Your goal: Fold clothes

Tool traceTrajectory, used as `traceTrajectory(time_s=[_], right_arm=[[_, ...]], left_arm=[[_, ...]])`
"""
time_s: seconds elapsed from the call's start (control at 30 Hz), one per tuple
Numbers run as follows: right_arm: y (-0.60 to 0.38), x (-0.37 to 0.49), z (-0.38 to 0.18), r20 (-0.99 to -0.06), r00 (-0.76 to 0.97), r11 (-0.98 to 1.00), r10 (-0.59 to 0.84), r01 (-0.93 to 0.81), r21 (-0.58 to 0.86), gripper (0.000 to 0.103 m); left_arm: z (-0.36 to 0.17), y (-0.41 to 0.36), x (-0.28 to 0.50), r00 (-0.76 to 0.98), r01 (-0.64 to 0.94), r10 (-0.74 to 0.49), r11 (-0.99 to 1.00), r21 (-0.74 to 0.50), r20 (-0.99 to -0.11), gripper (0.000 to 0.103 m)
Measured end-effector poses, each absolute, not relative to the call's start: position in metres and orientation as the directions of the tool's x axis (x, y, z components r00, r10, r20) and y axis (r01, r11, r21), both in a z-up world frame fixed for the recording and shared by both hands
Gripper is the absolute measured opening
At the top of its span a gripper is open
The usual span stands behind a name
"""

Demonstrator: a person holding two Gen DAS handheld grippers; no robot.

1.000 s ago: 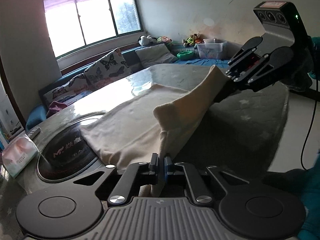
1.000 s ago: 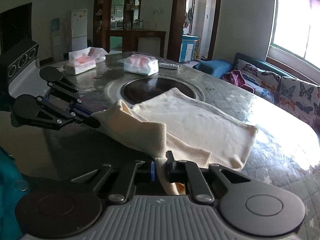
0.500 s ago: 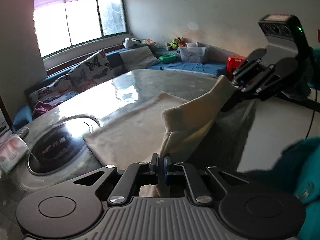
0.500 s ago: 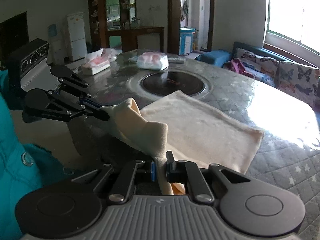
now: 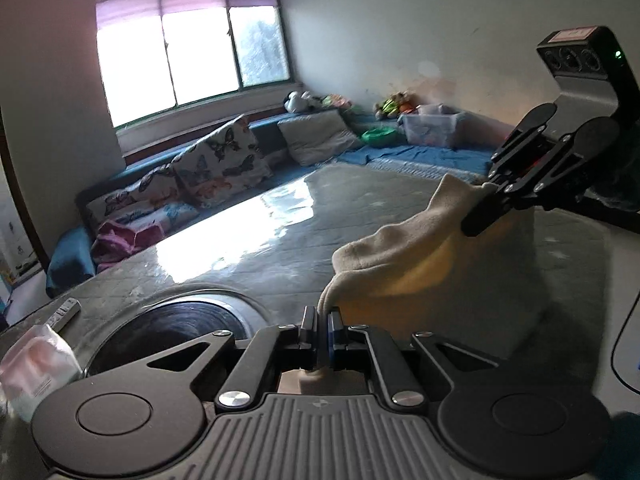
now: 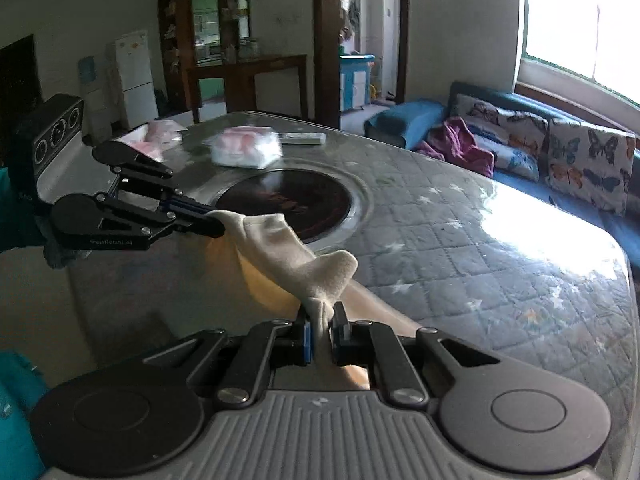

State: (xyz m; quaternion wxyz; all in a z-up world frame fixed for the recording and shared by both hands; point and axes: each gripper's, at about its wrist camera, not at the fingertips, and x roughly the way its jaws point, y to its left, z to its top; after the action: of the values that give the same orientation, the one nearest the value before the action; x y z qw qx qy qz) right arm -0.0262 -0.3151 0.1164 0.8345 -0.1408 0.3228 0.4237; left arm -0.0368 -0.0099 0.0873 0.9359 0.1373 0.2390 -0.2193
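While both tongs, left (image 5: 323, 322) and right (image 6: 320, 320), clamp the cream cloth's (image 6: 296, 258) edge, the table (image 6: 460, 240) lies bare beyond.

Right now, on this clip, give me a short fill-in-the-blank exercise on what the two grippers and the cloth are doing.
1. The left gripper is shut on the cream ____.
2. The right gripper grips the cream cloth too, so its top edge is held by ____ grippers.
3. Set into the table beyond the cloth is a round black ____.
4. The tissue packs lie on the ____.

Missing words: cloth; both; cooktop; table
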Motion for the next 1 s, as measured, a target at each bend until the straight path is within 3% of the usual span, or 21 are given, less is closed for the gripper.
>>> traceTrajectory(time_s=[0.23, 0.3, 0.43, 0.63, 0.77, 0.83, 1.0], right_arm=[[-0.312, 0.023, 0.1, -0.663, 0.466, 0.664, 0.586, -0.745, 0.063, 0.012], [-0.313, 0.029, 0.094, -0.659, 0.484, 0.689, 0.576, -0.721, 0.072, 0.023], [-0.317, 0.04, 0.081, -0.651, 0.519, 0.736, 0.553, -0.671, 0.09, 0.036], [-0.321, 0.054, 0.068, -0.634, 0.565, 0.789, 0.529, -0.603, 0.121, 0.035], [-0.304, 0.05, 0.066, -0.64, 0.538, 0.769, 0.548, -0.626, 0.132, 0.022], [-0.296, 0.053, 0.06, -0.655, 0.523, 0.769, 0.545, -0.623, 0.142, 0.016], [-0.28, 0.057, 0.045, -0.689, 0.51, 0.779, 0.515, -0.615, 0.127, 0.015]], left_arm=[[0.045, -0.013, 0.031, 0.764, 0.421, -0.285, 0.9, 0.112, -0.579, 0.006], [0.037, -0.012, 0.043, 0.757, 0.395, -0.266, 0.914, 0.094, -0.597, 0.009], [0.035, -0.007, 0.05, 0.759, 0.365, -0.24, 0.926, 0.091, -0.605, 0.02], [0.053, 0.005, 0.045, 0.795, 0.285, -0.206, 0.957, 0.052, -0.571, 0.019], [0.061, -0.015, 0.039, 0.778, 0.357, -0.3, 0.934, -0.004, -0.551, 0.017], [0.06, -0.029, 0.04, 0.761, 0.389, -0.334, 0.921, -0.02, -0.556, 0.017], [0.047, -0.05, 0.057, 0.724, 0.357, -0.313, 0.933, -0.054, -0.615, 0.017]])
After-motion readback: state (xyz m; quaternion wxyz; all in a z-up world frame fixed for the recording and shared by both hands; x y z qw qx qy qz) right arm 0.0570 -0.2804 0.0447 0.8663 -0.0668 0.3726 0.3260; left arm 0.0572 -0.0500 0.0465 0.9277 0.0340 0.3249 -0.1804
